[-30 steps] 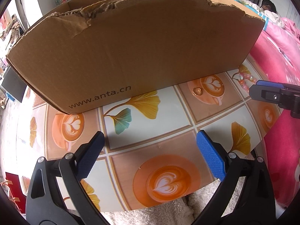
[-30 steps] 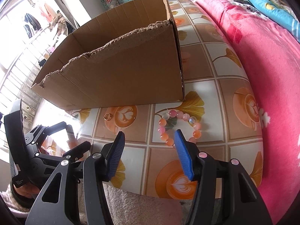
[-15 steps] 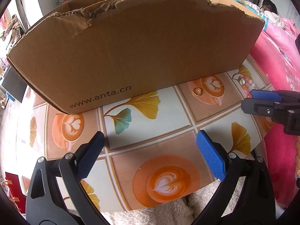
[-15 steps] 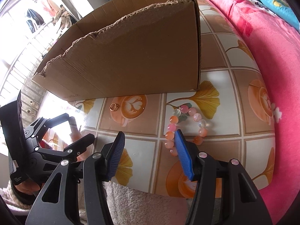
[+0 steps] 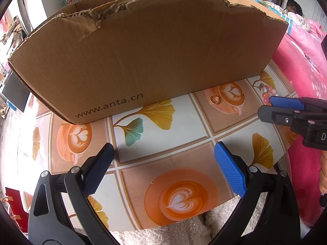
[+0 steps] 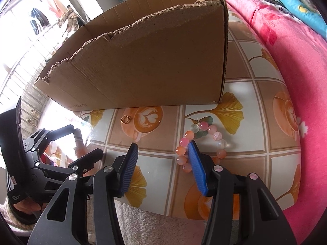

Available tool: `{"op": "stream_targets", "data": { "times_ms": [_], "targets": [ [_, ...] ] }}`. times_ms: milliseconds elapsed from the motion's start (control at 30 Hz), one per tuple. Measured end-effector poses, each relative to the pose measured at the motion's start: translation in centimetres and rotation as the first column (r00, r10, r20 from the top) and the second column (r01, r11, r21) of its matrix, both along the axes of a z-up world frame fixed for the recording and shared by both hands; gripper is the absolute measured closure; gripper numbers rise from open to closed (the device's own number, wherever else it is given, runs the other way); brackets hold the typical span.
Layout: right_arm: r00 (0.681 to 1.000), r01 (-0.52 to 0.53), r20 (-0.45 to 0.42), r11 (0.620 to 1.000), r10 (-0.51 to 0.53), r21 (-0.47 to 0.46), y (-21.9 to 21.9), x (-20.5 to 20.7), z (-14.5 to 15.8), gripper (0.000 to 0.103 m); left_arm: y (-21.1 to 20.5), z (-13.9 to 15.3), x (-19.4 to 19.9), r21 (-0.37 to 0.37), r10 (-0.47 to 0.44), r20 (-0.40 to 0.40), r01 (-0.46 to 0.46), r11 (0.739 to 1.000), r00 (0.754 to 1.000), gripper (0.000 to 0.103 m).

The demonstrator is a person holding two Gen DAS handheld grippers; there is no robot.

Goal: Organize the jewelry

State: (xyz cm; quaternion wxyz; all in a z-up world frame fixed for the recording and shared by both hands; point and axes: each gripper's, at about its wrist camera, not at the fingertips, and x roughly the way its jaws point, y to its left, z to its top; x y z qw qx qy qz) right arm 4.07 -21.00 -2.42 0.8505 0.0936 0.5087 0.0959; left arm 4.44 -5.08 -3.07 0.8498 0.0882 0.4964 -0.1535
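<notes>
Bracelet: your bead bracelet (image 6: 201,143) lies flat on the worktop (image 6: 241,94), on the ginkgo-leaf tile just off the box's near right corner. Its beads are pink, orange and clear. In the left view only a few beads (image 5: 267,94) show, behind your right tool.

Ring: a small gold ring (image 6: 125,119) lies on the worktop near the foot of the box, beside a printed latte cup. It sits well left of the bracelet and apart from it; the left view shows it too (image 5: 215,99).

Right tool: your right tool (image 6: 162,163) is spread apart and holds nothing. Its right finger (image 6: 197,165) is down at the near-left arc of the bracelet, with beads on either side of its tip. You cannot tell whether it touches them. Its left finger (image 6: 128,167) is over bare worktop.

Left tool: your left tool (image 5: 163,167) is wide apart and empty, low over the near tiles, well short of the ring.

Box: an open cardboard box (image 5: 147,47) with a torn top edge stands on the worktop behind both pieces. Its front wall reads "www.anta.cn".

Surroundings: a pink blanket (image 6: 296,40) runs along the right edge of the worktop.
</notes>
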Motion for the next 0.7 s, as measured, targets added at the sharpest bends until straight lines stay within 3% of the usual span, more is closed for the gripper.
{"op": "stream_targets", "data": {
  "times_ms": [300, 467, 700],
  "targets": [
    [0.998, 0.013, 0.062, 0.986, -0.003, -0.166, 1.3, -0.4, -0.2, 0.08, 0.1, -0.1, -0.2, -0.001, 0.001, 0.002, -0.001, 1.0, 1.0, 0.008],
    [0.998, 0.03, 0.065, 0.985, -0.019, -0.17, 0.9, -0.4, -0.1, 0.091, 0.1, -0.1, -0.2, -0.001, 0.001, 0.002, -0.001, 1.0, 1.0, 0.008],
    [0.997, 0.033, 0.067, 0.986, -0.022, -0.164, 0.7, -0.4, -0.1, 0.092, 0.1, -0.1, -0.2, -0.001, 0.001, 0.003, -0.001, 1.0, 1.0, 0.008]
  ]
}}
